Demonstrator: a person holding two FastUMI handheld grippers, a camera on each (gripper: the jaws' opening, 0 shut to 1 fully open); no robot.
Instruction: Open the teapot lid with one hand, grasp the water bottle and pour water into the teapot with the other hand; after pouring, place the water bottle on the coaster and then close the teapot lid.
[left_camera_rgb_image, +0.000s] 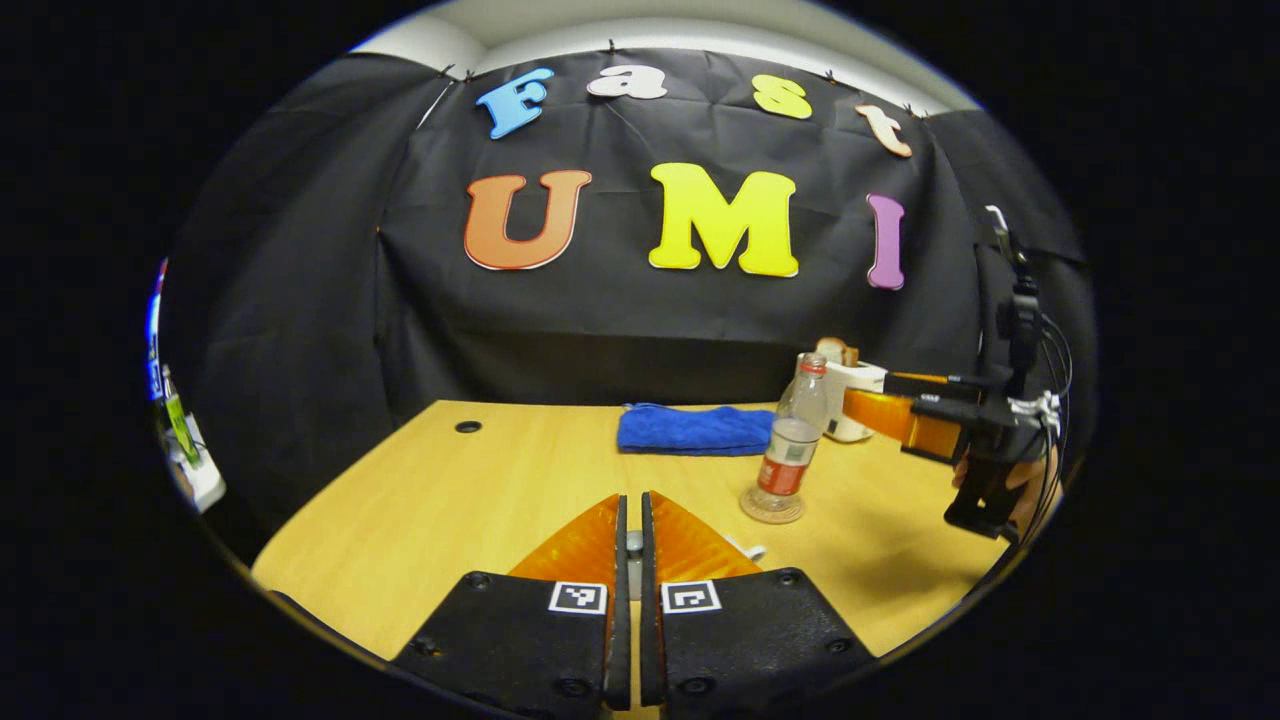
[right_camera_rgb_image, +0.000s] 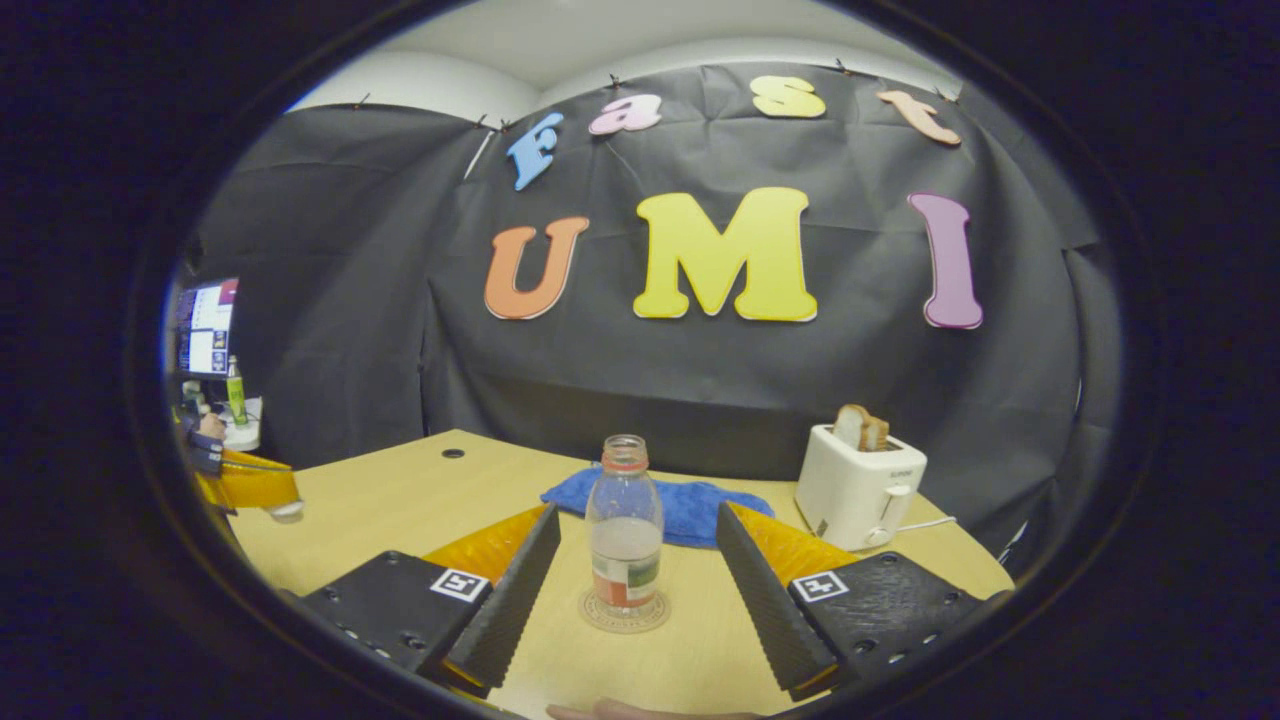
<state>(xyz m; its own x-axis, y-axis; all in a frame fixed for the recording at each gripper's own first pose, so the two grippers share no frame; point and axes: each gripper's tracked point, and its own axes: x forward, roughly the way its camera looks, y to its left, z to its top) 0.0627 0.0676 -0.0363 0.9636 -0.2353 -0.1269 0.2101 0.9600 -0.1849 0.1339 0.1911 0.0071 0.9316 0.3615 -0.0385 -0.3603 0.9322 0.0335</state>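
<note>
In the left gripper view, the left gripper (left_camera_rgb_image: 630, 545) sits low over the table (left_camera_rgb_image: 450, 500) with its fingers (left_camera_rgb_image: 580, 545) drawn nearly together, a thin slit between them. Something small and pale shows in that slit; what it is, and whether the fingers press on it, cannot be told. Ahead of the fingers and a little to their right lies a blue cloth (left_camera_rgb_image: 690, 428) near the table's back edge. Further right, the bottle (left_camera_rgb_image: 790, 440) stands upright on a round coaster (left_camera_rgb_image: 772, 508), cap off, a little water in it. Behind the bottle is a white toaster (left_camera_rgb_image: 850, 395). At the far right the right gripper (left_camera_rgb_image: 900, 415) reaches in from the side, held by a hand (left_camera_rgb_image: 1030, 485), its fingers apart from the bottle.

In the right gripper view, at the far left edge the left gripper (right_camera_rgb_image: 270, 500) shows, a small pale thing at its tip. A dark hole (right_camera_rgb_image: 453, 453) marks the table (right_camera_rgb_image: 400, 500) beyond. The right gripper (right_camera_rgb_image: 635, 575) is spread wide, its fingers (right_camera_rgb_image: 515, 590) standing either side of the bottle (right_camera_rgb_image: 625, 540) without touching it. The bottle is centred between them on the coaster (right_camera_rgb_image: 625, 615), with the cloth (right_camera_rgb_image: 690, 510) just behind. To the right of the fingers stands the toaster (right_camera_rgb_image: 860, 490) with bread (right_camera_rgb_image: 860, 428) in its slots.
</note>
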